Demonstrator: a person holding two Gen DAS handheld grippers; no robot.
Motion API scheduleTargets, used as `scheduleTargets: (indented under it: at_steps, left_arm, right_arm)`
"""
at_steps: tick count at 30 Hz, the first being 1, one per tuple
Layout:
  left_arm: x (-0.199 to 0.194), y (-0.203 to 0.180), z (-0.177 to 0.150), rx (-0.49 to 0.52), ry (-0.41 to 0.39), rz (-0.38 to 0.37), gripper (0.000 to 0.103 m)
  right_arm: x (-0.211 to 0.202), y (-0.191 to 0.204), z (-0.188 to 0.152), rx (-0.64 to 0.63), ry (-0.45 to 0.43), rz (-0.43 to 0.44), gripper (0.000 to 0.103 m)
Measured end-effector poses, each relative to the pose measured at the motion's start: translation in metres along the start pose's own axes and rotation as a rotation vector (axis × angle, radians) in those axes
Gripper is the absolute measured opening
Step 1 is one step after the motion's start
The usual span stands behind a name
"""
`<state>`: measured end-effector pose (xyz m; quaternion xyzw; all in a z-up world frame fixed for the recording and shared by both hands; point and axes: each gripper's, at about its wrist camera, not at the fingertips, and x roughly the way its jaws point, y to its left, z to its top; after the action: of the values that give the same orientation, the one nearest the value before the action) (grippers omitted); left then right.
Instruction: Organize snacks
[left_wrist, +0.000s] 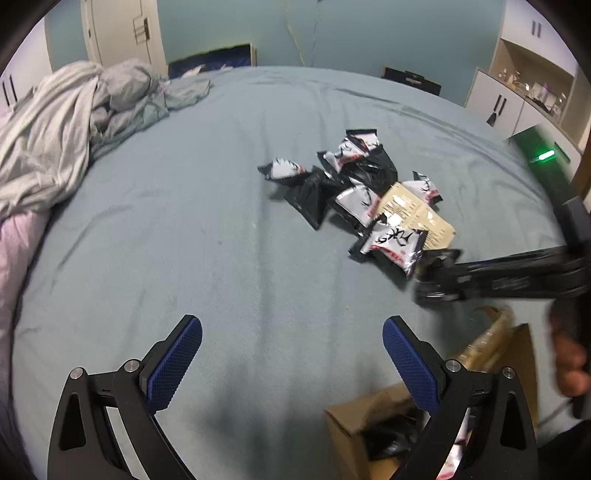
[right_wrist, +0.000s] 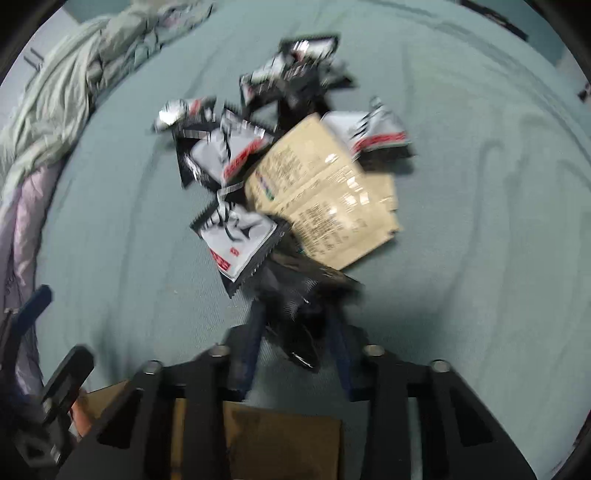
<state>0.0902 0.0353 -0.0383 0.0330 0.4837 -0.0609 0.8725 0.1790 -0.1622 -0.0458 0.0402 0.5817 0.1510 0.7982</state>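
- My right gripper (right_wrist: 295, 314) has its blue fingers (right_wrist: 255, 332) pinched on a dark packet (right_wrist: 295, 291), which juts out just past the tips; the frame is blurred, so I can't read the wrapper.
- My left gripper (left_wrist: 291, 354) hangs over bare sheet with its blue pads (left_wrist: 177, 362) spread wide and nothing between them.
- The snack pile (left_wrist: 362, 192) lies well ahead of my left jaws and off to their right; for my right jaws it begins straight ahead, just beyond the packet I'm holding.
- Nearest my right tips, ahead and a little left, is a silver-and-black packet (right_wrist: 236, 240) with red lettering, overlapping a tan pouch (right_wrist: 325, 199) printed with small text.
- Only the left view shows my right gripper (left_wrist: 439, 273) from the side, reaching in from the right to the pile's near edge, and a cupboard (left_wrist: 517, 96) past the bed.
- An open cardboard box (left_wrist: 351, 432) sits under my left gripper's right finger with dark packets inside; in the right view only its brown flap (right_wrist: 280, 435) shows, behind my fingers.
- The bed sheet (left_wrist: 221, 221) is blue-grey, with a rumpled duvet (left_wrist: 66, 122) heaped far to the left of both jaws.
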Motion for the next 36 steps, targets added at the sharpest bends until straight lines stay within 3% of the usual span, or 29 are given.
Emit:
scheduleTargets:
  at_steps: [3, 8, 9, 12, 17, 22, 24, 26, 28, 30, 31, 34, 35, 36]
  left_arm:
    - [0.011, 0.007, 0.008, 0.010, -0.006, -0.004, 0.100]
    - [0.030, 0.020, 0.032, -0.011, -0.001, -0.091, 0.100]
    - [0.034, 0.019, 0.037, 0.000, -0.008, -0.087, 0.100]
    - [0.055, 0.014, 0.053, 0.040, -0.013, -0.077, 0.100]
    - [0.089, 0.011, 0.082, 0.024, -0.015, -0.071, 0.100]
    - [0.118, 0.022, 0.111, -0.067, -0.019, -0.068, 0.100]
    - [0.127, 0.026, 0.119, -0.092, -0.022, -0.086, 0.100]
    - [0.137, 0.029, 0.126, -0.115, -0.019, -0.111, 0.100]
    - [0.146, 0.032, 0.131, -0.140, -0.011, -0.139, 0.100]
    - [0.156, 0.035, 0.131, -0.175, -0.006, -0.167, 0.100]
    - [0.162, 0.036, 0.130, -0.192, 0.000, -0.165, 0.099]
    - [0.161, 0.029, 0.129, -0.158, -0.040, -0.097, 0.078]
    - [0.159, 0.027, 0.129, -0.150, -0.043, -0.095, 0.055]
    - [0.158, 0.028, 0.130, -0.149, -0.040, -0.093, 0.056]
  right_arm:
    - [-0.034, -0.008, -0.009, 0.046, -0.068, 0.026, 0.021]
    - [-0.093, -0.033, -0.024, 0.109, -0.186, 0.047, 0.015]
    - [-0.101, -0.036, -0.028, 0.121, -0.200, 0.052, 0.003]
    - [-0.124, -0.044, -0.050, 0.149, -0.252, 0.080, 0.000]
    - [-0.122, -0.060, -0.067, 0.185, -0.255, 0.050, 0.000]
    - [-0.096, -0.079, -0.061, 0.305, -0.159, 0.090, 0.001]
    - [-0.089, -0.082, -0.058, 0.310, -0.139, 0.058, 0.005]
    - [-0.075, -0.081, -0.050, 0.271, -0.092, -0.043, 0.013]
    - [-0.067, -0.077, -0.047, 0.237, -0.066, -0.113, 0.033]
    - [-0.059, -0.071, -0.045, 0.210, -0.043, -0.136, 0.046]
    - [-0.057, -0.066, -0.044, 0.187, -0.045, -0.123, 0.046]
    - [-0.052, -0.061, -0.040, 0.165, -0.043, -0.134, 0.046]
    - [-0.054, -0.061, -0.040, 0.175, -0.047, -0.138, 0.046]
    - [-0.057, -0.062, -0.041, 0.189, -0.054, -0.138, 0.046]
